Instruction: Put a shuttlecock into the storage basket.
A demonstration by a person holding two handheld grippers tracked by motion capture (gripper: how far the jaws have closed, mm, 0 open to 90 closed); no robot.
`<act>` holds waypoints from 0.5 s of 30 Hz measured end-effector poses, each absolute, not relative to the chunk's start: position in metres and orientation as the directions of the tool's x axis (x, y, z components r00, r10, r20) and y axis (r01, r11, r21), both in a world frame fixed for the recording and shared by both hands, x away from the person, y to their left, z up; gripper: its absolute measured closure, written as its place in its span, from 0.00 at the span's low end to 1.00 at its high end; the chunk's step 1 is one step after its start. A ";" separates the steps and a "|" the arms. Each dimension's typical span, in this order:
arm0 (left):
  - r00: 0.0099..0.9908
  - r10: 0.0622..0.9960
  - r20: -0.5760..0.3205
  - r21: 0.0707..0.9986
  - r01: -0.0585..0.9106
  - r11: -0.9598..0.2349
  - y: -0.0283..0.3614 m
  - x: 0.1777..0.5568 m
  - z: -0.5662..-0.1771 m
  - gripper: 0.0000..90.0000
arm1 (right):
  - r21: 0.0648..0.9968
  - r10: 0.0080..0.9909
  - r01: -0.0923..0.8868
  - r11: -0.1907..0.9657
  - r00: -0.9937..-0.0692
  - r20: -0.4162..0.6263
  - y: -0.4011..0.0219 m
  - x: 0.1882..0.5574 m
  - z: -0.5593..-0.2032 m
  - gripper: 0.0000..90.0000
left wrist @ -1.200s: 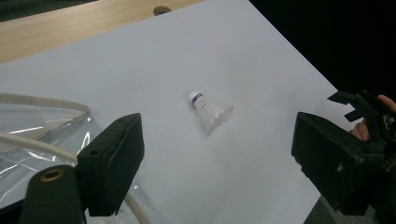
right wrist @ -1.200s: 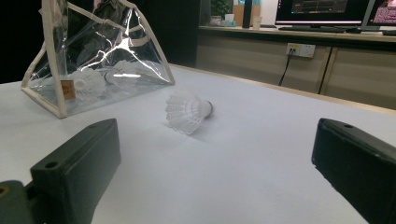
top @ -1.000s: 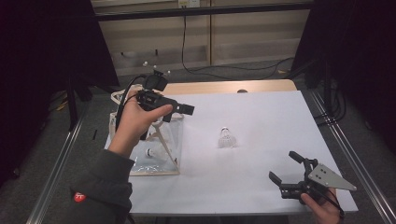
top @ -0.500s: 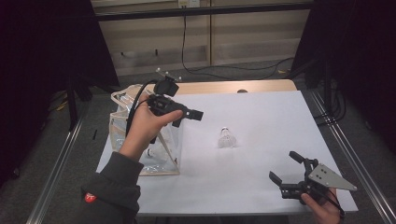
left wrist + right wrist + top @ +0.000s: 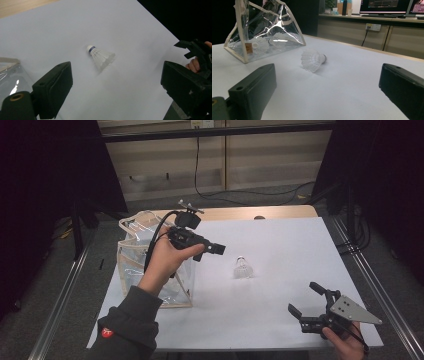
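A white shuttlecock point(image 5: 242, 268) point(image 5: 101, 56) point(image 5: 312, 60) lies on its side on the white table cover point(image 5: 285, 235). My left gripper point(image 5: 219, 249) point(image 5: 117, 82) hovers above and to the left of it, between it and the bag. Its jaws point at the shuttlecock, have just been opening, and stand open with nothing between them. My right gripper point(image 5: 306, 300) point(image 5: 327, 82) rests low near the front right edge. It is open and empty and faces the shuttlecock from a distance.
A clear plastic bag point(image 5: 132, 252) point(image 5: 264, 27) with beige trim stands at the table's left, with shuttlecocks point(image 5: 259, 43) inside. A wooden strip point(image 5: 280, 212) runs along the table's far edge. Cables lie on the floor beyond it.
The left hand has carried its gripper rightward and a little down, from over the bag towards the shuttlecock. The right gripper has stayed put.
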State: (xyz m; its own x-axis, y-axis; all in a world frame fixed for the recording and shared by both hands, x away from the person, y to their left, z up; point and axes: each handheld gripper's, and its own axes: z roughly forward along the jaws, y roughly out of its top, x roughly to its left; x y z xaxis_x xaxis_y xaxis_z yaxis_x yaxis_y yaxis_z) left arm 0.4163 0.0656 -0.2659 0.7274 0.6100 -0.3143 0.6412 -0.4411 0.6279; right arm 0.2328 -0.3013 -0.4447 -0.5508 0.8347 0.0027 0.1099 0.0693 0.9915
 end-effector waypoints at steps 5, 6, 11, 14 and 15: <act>0.730 0.609 -0.312 0.628 0.639 -0.444 0.062 0.415 -0.270 0.12 | 0.992 0.835 0.109 0.067 -0.550 0.004 -0.301 0.233 -0.445 0.01; 0.730 0.607 -0.313 0.629 0.638 -0.444 0.061 0.415 -0.272 0.12 | 0.992 0.835 0.109 0.067 -0.550 0.004 -0.301 0.233 -0.445 0.01; 0.733 0.606 -0.308 0.630 0.635 -0.448 0.057 0.413 -0.277 0.12 | 0.992 0.834 0.108 0.070 -0.552 0.002 -0.301 0.233 -0.445 0.01; 0.736 0.607 -0.298 0.625 0.631 -0.458 0.054 0.412 -0.282 0.12 | 0.992 0.834 0.109 0.070 -0.552 0.002 -0.301 0.233 -0.445 0.01; 0.736 0.608 -0.299 0.626 0.632 -0.456 0.054 0.412 -0.283 0.12 | 0.991 0.834 0.110 0.071 -0.551 0.002 -0.301 0.233 -0.445 0.01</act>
State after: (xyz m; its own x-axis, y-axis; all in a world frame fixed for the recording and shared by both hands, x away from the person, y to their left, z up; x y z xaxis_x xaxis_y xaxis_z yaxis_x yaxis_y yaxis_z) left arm 0.4118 0.0538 -0.2830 0.7355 0.6078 -0.2993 0.6320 -0.4564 0.6263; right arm 0.2326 -0.3011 -0.4446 -0.5514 0.8342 0.0015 0.1096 0.0706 0.9915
